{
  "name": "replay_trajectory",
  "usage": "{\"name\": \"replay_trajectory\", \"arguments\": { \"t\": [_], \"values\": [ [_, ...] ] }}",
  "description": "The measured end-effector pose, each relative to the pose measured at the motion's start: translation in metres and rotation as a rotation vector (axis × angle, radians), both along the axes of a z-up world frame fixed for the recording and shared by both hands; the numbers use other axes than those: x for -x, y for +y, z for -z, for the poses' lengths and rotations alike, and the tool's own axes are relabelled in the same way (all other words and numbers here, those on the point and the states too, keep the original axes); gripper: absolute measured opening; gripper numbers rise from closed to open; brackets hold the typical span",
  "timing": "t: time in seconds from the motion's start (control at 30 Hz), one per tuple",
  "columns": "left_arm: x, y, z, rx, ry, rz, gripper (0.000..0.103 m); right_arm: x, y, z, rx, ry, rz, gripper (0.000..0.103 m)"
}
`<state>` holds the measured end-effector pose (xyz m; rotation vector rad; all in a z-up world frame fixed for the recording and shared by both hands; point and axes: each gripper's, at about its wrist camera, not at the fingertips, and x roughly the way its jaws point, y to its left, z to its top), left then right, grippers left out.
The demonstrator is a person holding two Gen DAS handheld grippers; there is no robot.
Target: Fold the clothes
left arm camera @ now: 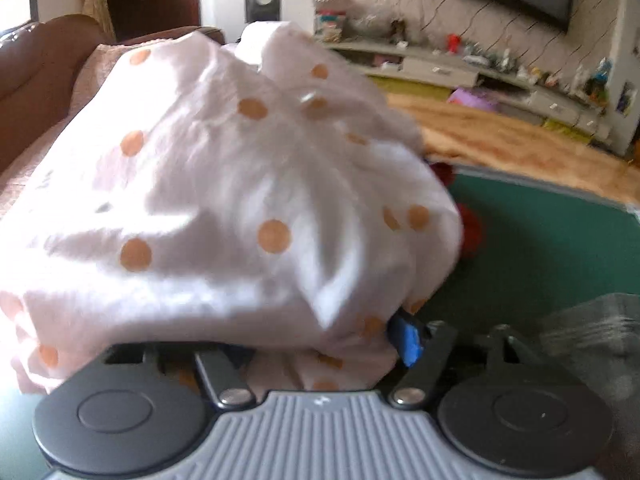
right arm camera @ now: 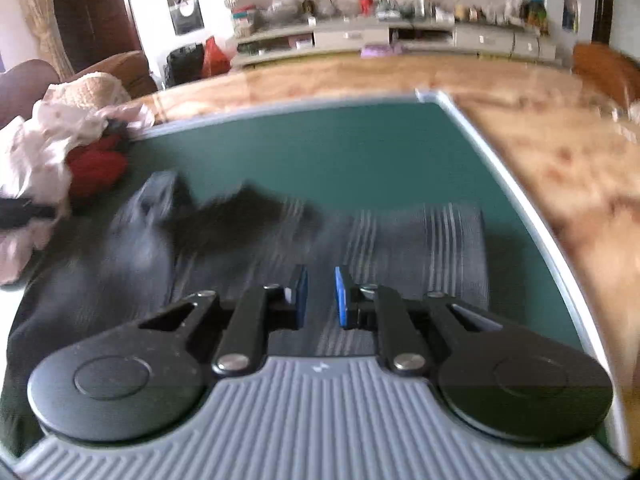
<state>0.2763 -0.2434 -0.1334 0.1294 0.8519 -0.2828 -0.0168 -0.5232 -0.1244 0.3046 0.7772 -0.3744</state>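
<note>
A white garment with orange dots (left arm camera: 224,200) fills the left wrist view, bunched over my left gripper (left arm camera: 320,344). Only one blue pad (left arm camera: 408,340) shows at its right edge; the cloth hides the other finger. The garment also shows at the far left of the right wrist view (right arm camera: 36,156). A dark grey striped garment (right arm camera: 400,248) lies spread on the green mat (right arm camera: 340,148). My right gripper (right arm camera: 321,294) hovers just above it, its blue pads a narrow gap apart with nothing between them.
A red cloth (right arm camera: 96,168) lies by the white garment at the mat's left edge. The mat sits on a wooden table (right arm camera: 560,160). A brown sofa (left arm camera: 36,80) stands left, a cluttered TV shelf (right arm camera: 380,32) behind. The grey garment's corner (left arm camera: 592,332) shows in the left wrist view.
</note>
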Motion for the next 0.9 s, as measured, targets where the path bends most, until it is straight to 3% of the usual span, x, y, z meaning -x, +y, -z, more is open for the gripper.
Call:
{"name": "replay_trajectory", "arguments": {
  "t": [0.17, 0.33, 0.5, 0.63, 0.73, 0.83, 0.9],
  "values": [
    [-0.026, -0.004, 0.010, -0.073, -0.062, -0.041, 0.075, 0.028, 0.014, 0.013, -0.015, 0.037, -0.030, 0.018],
    [-0.062, 0.006, 0.012, -0.096, -0.089, -0.069, 0.076, 0.022, 0.015, 0.013, 0.027, 0.037, -0.043, 0.018],
    [-0.072, 0.003, 0.012, -0.111, -0.090, -0.070, 0.080, 0.011, 0.010, 0.016, 0.075, 0.042, -0.050, 0.018],
    [-0.068, 0.007, 0.009, -0.071, -0.030, -0.108, 0.078, 0.003, 0.007, 0.017, 0.090, 0.050, -0.056, 0.018],
    [-0.025, 0.009, -0.005, -0.008, 0.024, -0.052, 0.080, 0.007, 0.003, 0.015, 0.055, 0.050, -0.054, 0.018],
    [0.043, 0.016, -0.013, 0.043, 0.053, 0.022, 0.091, 0.027, -0.009, 0.001, 0.051, 0.015, 0.000, 0.018],
    [0.089, 0.022, -0.013, 0.080, 0.083, 0.066, 0.095, 0.047, -0.025, -0.010, 0.042, -0.026, 0.066, 0.031]
  ]
}}
